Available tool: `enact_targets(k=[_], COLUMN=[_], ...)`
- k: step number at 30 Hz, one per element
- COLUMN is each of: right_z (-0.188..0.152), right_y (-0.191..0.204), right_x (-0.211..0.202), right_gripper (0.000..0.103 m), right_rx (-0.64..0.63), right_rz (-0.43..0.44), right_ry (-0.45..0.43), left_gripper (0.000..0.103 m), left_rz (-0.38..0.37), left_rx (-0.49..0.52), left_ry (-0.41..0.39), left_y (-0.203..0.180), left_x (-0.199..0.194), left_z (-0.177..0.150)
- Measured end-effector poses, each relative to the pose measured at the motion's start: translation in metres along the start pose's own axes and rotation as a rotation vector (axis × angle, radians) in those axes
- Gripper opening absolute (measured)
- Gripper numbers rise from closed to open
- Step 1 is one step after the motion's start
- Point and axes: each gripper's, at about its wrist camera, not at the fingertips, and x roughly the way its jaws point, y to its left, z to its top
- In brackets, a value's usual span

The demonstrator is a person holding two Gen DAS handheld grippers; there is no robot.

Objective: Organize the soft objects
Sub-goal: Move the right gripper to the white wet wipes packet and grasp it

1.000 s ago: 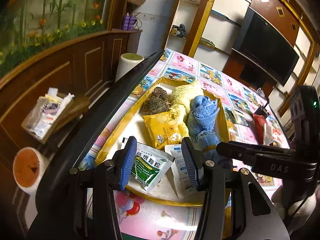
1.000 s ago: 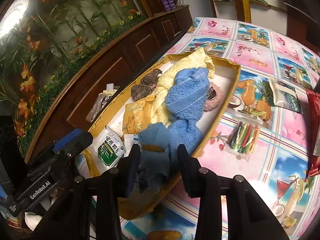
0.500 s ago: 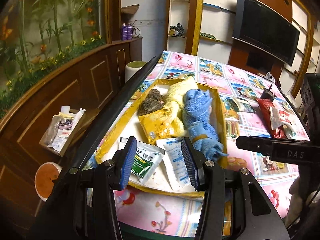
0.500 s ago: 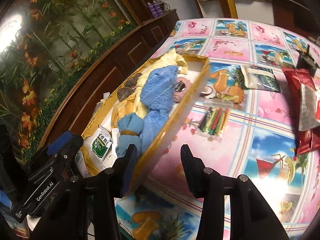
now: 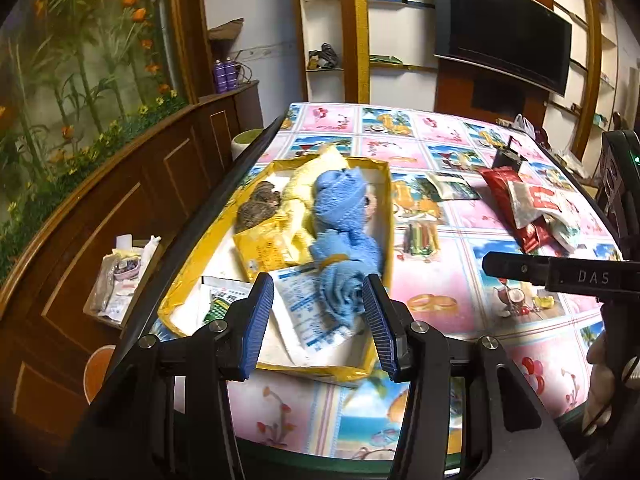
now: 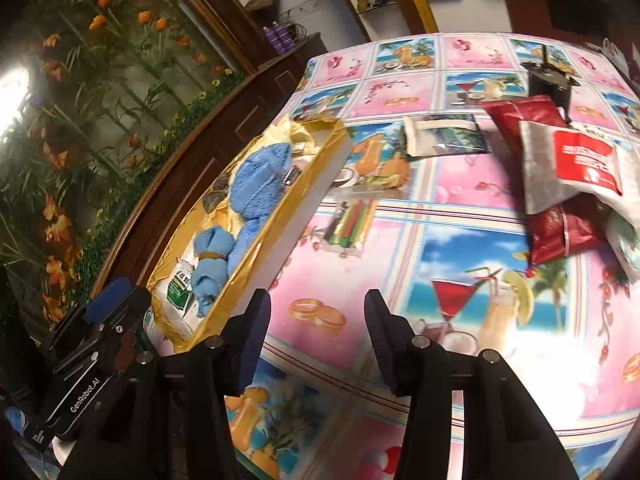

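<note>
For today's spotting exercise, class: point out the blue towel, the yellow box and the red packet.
blue towel (image 5: 340,204): left wrist view, upper fold of the cloth.
yellow box (image 5: 176,300): left wrist view, its near left wall.
red packet (image 6: 520,114): right wrist view, its upper, uncovered part.

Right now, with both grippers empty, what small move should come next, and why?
Probably carry the right gripper on toward the packets still lying loose on the tablecloth, the nearest being the clear packet of coloured sticks. Its jaws have just been opening with nothing between them, and the blue towel already lies inside the yellow box, so the loose packets seem the work left.
</note>
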Motion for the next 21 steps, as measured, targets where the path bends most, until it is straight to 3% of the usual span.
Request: enact_targets(k=[12,21], right_z=[-0.003,0.014], right_y=[-0.071,-0.129], right_x=[-0.036,-0.081], right_gripper=[0.049,0.050], right_rx=[0.116,0.257], right_rz=[-0.085,-0.175], right_ry=[-0.062,-0.182], left_gripper=[0.046,0.046], left_rz=[-0.027,-0.120], left_rx=[0.066,0.083], left_ry=[0.027,0.044], left_y=[-0.030,-0.049], left_x=[0.005,0.010], left_z=[-0.002,-0.006])
